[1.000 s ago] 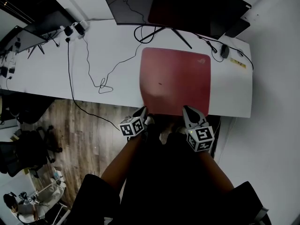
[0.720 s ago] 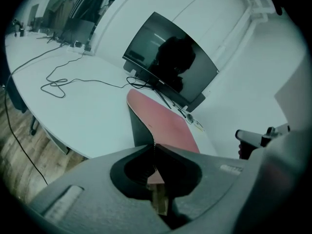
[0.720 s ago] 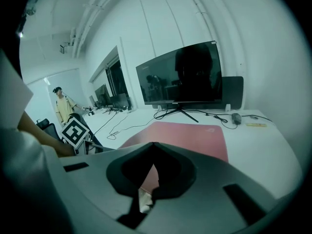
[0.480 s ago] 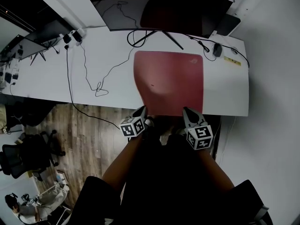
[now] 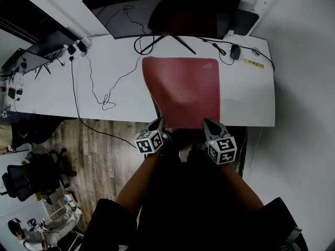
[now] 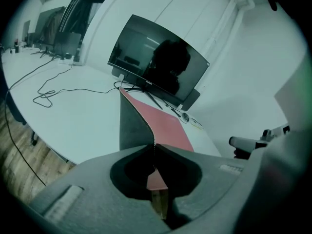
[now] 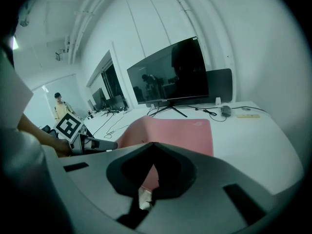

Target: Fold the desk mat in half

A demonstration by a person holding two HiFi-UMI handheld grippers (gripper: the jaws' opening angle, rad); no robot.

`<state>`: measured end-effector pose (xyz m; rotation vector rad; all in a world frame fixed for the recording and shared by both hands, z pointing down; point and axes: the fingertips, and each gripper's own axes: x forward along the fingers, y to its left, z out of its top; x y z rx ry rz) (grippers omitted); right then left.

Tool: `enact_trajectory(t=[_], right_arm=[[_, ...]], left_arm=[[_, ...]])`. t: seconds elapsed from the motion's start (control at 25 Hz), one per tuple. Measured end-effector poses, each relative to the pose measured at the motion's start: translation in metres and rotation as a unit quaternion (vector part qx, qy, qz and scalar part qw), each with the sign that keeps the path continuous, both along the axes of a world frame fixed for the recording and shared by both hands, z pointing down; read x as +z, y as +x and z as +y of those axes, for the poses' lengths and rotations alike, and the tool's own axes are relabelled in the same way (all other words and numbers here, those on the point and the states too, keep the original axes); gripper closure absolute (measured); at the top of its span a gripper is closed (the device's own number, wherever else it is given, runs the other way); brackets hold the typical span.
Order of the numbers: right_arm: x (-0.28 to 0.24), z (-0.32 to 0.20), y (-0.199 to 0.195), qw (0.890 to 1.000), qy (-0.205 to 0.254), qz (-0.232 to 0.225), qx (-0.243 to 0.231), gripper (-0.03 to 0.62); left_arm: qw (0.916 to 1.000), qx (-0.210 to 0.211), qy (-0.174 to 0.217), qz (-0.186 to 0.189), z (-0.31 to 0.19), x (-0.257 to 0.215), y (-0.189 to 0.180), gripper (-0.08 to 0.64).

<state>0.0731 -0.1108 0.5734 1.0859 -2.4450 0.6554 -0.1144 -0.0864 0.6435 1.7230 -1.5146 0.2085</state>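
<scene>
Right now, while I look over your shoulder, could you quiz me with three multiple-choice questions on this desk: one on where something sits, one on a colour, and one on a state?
1. Where is the mouse relative to the mat?
A. On it
B. Beyond its far right corner, on the desk
C. Under it

2. What colour is the mat's top?
A. Blue
B. Green
C. Red

3. What is the left hand-held gripper doing?
A. Shut on the mat's near edge
B. Open above the mat
C. Lying on the desk

Answers:
1. B: the head view shows the mouse on bare desk past the mat's far right corner.
2. C: the top looks red in every view.
3. A: the left gripper view shows its jaws together with the mat's edge pinched between them.
</scene>
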Motion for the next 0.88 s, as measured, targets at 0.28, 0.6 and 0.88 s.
enact_trajectory(t=[0.28,0.6,0.88], right_arm=[[0.001,-0.009,0.03,1.0,0.002,-0.005,-0.002,0.592],[0.01,-0.02,0.062,1.0,-0.001,-0.001,-0.002,0.592],[0.011,-0.024,0.08,1.0,-0.002,-0.006,0.001,0.592]], left_arm=[[0.9999,0.003,0.015,-0.006,-0.011,-0.004,0.035,0.529],[0.9993,0.026,0.014,-0.024,-0.02,-0.002,0.077,0.529],[0.9991,0.034,0.012,-0.024,-0.023,-0.001,0.101,0.529]])
